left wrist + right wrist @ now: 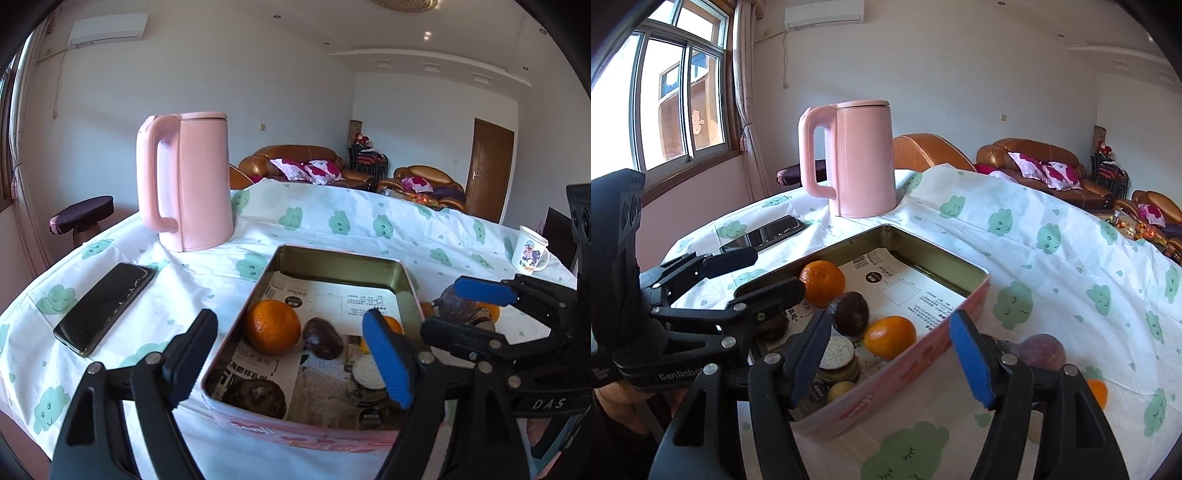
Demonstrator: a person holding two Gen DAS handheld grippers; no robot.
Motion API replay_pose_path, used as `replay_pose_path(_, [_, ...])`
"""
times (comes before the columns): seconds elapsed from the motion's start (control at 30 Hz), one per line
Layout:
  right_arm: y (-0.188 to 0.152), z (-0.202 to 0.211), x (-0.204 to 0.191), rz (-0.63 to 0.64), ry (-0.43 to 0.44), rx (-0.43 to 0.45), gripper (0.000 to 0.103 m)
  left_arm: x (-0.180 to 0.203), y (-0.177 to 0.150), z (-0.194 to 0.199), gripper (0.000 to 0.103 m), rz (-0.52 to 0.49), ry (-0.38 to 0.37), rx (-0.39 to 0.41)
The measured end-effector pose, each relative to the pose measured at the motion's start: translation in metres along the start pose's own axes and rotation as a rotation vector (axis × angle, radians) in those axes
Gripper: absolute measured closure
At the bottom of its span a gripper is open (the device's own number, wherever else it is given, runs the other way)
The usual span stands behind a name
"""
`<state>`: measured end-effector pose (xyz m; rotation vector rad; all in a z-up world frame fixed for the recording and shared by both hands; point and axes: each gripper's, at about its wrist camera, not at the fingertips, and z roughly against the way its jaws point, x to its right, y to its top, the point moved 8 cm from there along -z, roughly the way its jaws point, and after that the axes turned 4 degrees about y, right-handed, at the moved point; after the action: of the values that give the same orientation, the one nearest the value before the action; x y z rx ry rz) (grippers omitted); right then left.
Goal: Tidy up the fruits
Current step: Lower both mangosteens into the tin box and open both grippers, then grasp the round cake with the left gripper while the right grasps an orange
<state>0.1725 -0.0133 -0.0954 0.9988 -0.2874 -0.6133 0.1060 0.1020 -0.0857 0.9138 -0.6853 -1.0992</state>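
Presently both sets of jaws stand spread wide and hold nothing. The right gripper (894, 360) straddles the near wall of the pink tin (964, 295), one finger inside above the stacked round biscuits (837, 352), the other outside. The left gripper (291, 358) hovers over the tin's near left corner.

Inside, on printed paper, lie two oranges (823, 282) (890, 336), glossy and firm-looking, and a dark wrinkled passion fruit (850, 313). Outside, just right of the tin on the cloud-print tablecloth (1052, 258), sit a purplish passion fruit (1043, 349) and another orange (1097, 392), mostly hidden behind the right gripper.

The risk, as I judge it: the two grippers hang close together and could knock each other, or the right one's inner finger could catch the tin wall and drag it. Round fruit may also roll toward the table edge.
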Motion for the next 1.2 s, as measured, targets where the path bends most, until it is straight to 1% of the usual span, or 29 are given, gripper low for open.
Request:
replay_pose_path(0.07, [-0.006,0.015,0.023,-0.015,-0.052,-0.001,0.03,0.012,0.005,0.005,0.017,-0.012,-0.02,0.015])
replay_pose_path(0.17, [-0.016,0.037,0.07,-0.078,-0.165,-0.001,0.03,0.037,0.008,0.006,0.017,-0.044,-0.056,0.02])
replay_pose_path(0.27, [-0.026,0.055,0.123,-0.198,-0.283,0.004,0.03,0.065,0.009,0.005,0.016,-0.09,-0.081,0.019])
replay_pose_path(0.3, [-0.028,0.06,0.138,-0.243,-0.31,0.013,0.03,0.074,0.009,0.004,0.014,-0.103,-0.087,0.02])
replay_pose_path(0.33, [-0.031,0.063,0.149,-0.282,-0.318,0.021,0.03,0.082,0.009,0.003,0.013,-0.115,-0.092,0.02])
replay_pose_path(0.4, [-0.036,0.06,0.165,-0.331,-0.32,0.004,0.03,0.099,0.009,-0.001,0.012,-0.142,-0.101,0.014])
replay_pose_path(0.47, [-0.043,0.052,0.17,-0.348,-0.301,-0.029,0.03,0.114,0.007,-0.005,0.012,-0.157,-0.124,0.002])
replay_pose_path(0.6, [-0.055,0.032,0.161,-0.344,-0.229,-0.098,0.03,0.133,0.002,-0.013,0.012,-0.177,-0.149,-0.025])
replay_pose_path(0.63, [-0.058,0.028,0.158,-0.352,-0.211,-0.111,0.032,0.137,0.0,-0.015,0.012,-0.179,-0.152,-0.035])
replay_pose_path(0.67, [-0.061,0.023,0.157,-0.364,-0.191,-0.126,0.035,0.139,-0.001,-0.016,0.012,-0.185,-0.156,-0.044])
replay_pose_path(0.73, [-0.062,0.018,0.157,-0.401,-0.149,-0.127,0.038,0.143,-0.001,-0.015,0.012,-0.188,-0.164,-0.039])
replay_pose_path(0.83, [-0.065,0.014,0.161,-0.478,-0.077,-0.129,0.039,0.15,-0.004,-0.015,0.012,-0.208,-0.181,-0.051])
replay_pose_path(0.9, [-0.067,0.014,0.162,-0.528,-0.025,-0.118,0.042,0.152,-0.005,-0.015,0.012,-0.214,-0.187,-0.056])
replay_pose_path(0.93, [-0.069,0.014,0.163,-0.55,-0.015,-0.113,0.051,0.153,-0.005,-0.015,0.012,-0.214,-0.191,-0.058])
replay_pose_path(0.97, [-0.07,0.017,0.165,-0.559,-0.02,-0.102,0.063,0.153,-0.005,-0.015,0.012,-0.213,-0.192,-0.06])
replay_pose_path(1.03, [-0.069,0.023,0.17,-0.57,-0.044,-0.076,0.063,0.152,-0.005,-0.018,0.012,-0.206,-0.191,-0.066])
replay_pose_path(1.07, [-0.068,0.024,0.169,-0.545,-0.062,-0.082,0.063,0.152,-0.005,-0.019,0.012,-0.204,-0.191,-0.071])
replay_pose_path(1.13, [-0.064,0.02,0.161,-0.495,-0.067,-0.113,0.063,0.153,-0.005,-0.021,0.012,-0.204,-0.19,-0.076])
replay_pose_path(1.2, [-0.065,0.011,0.155,-0.472,-0.052,-0.15,0.063,0.156,-0.005,-0.021,0.012,-0.209,-0.189,-0.077])
